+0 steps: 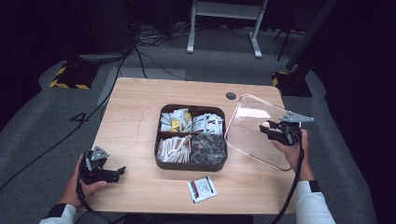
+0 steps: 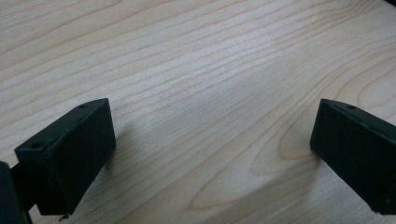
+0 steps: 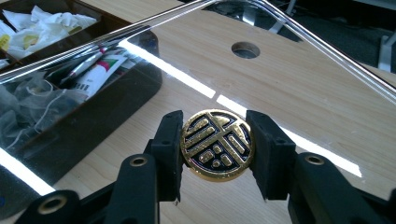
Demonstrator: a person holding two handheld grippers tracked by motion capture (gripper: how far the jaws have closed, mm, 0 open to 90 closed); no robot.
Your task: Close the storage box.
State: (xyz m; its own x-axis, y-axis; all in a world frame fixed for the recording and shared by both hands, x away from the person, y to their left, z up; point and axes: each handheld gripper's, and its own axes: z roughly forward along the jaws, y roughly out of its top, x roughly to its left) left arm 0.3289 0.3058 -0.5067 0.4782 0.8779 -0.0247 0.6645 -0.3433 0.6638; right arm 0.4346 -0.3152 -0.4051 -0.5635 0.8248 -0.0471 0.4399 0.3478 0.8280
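Step in hand: lid off the box, held up by its knob. Right gripper (image 3: 215, 156) is clamped on the gold knob (image 3: 217, 144) of the clear lid (image 1: 254, 128); both pads press the knob's sides in the right gripper view. In the high view the lid hangs tilted just right of the box (image 1: 191, 136), its near-left edge close to the box's right wall, lifted off the table (image 1: 135, 121).

The box is dark with four compartments, open on top, all filled with sachets and packets; the contents are too small to name. One loose packet (image 1: 202, 189) lies on the table in front of the box, near the front edge.

Left gripper (image 1: 106, 173) sits well left of the box and in front of it, low on the table, jaws wide apart with bare wood between them and nothing held.

Judgement: the lid is either just removed or about to go back on; I can't tell which. If parking it, the next move needs a flat, bare patch right of the box and a level set-down before letting go. If closing, centre the lid over the box rim, level it, and lower it straight. The loose packet likely belongs in the box first, a job for the free left gripper.
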